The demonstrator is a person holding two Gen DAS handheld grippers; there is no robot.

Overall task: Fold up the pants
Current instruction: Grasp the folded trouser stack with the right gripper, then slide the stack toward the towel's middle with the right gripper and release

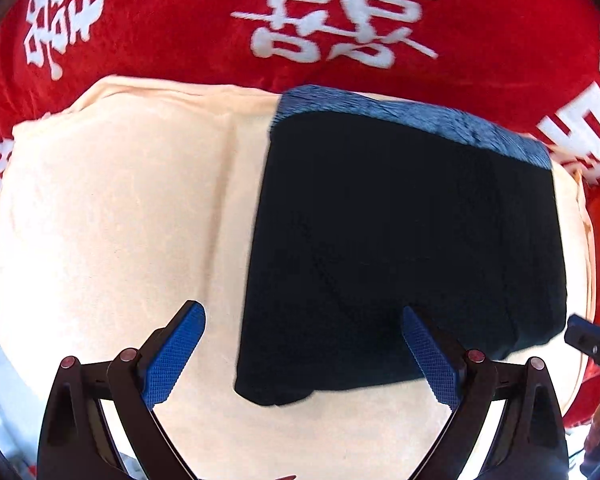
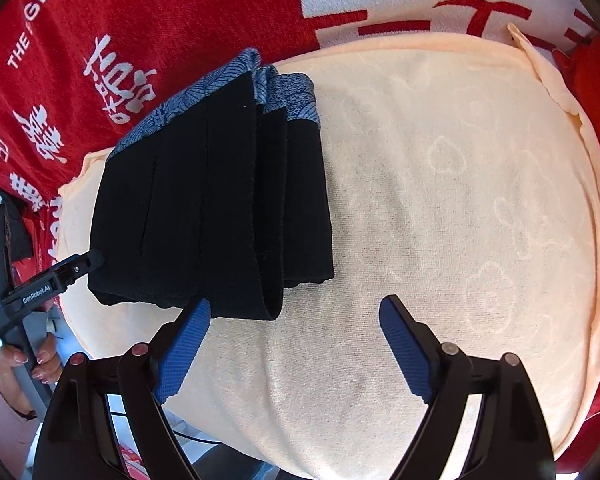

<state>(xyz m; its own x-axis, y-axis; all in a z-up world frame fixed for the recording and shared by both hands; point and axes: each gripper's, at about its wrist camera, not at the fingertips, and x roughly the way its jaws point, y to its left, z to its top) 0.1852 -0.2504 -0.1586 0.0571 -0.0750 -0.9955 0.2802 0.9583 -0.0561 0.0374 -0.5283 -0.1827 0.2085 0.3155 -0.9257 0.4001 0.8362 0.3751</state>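
The pants (image 1: 400,240) lie folded into a compact black stack on a cream towel (image 1: 112,208), which is spread over a red blanket (image 1: 172,20) printed with white characters. A blue patterned band runs along the far edge of the stack. In the right wrist view the pants (image 2: 204,208) show several layers, with the folded edges stepped one beside another at the near end.

The left tool (image 1: 304,344) is wide open and holds nothing. Its right finger stands over the near part of the pants; its left finger is over bare towel. Contact with the cloth cannot be determined.

The right tool (image 2: 296,340) is likewise wide open and empty. Its left finger sits just beside the near edge of the pants; its right finger is over the towel (image 2: 460,200), well apart from the stack.

In the right wrist view, the left tool's body appears at the left side of the stack, gripped by the person's hand (image 2: 28,360).
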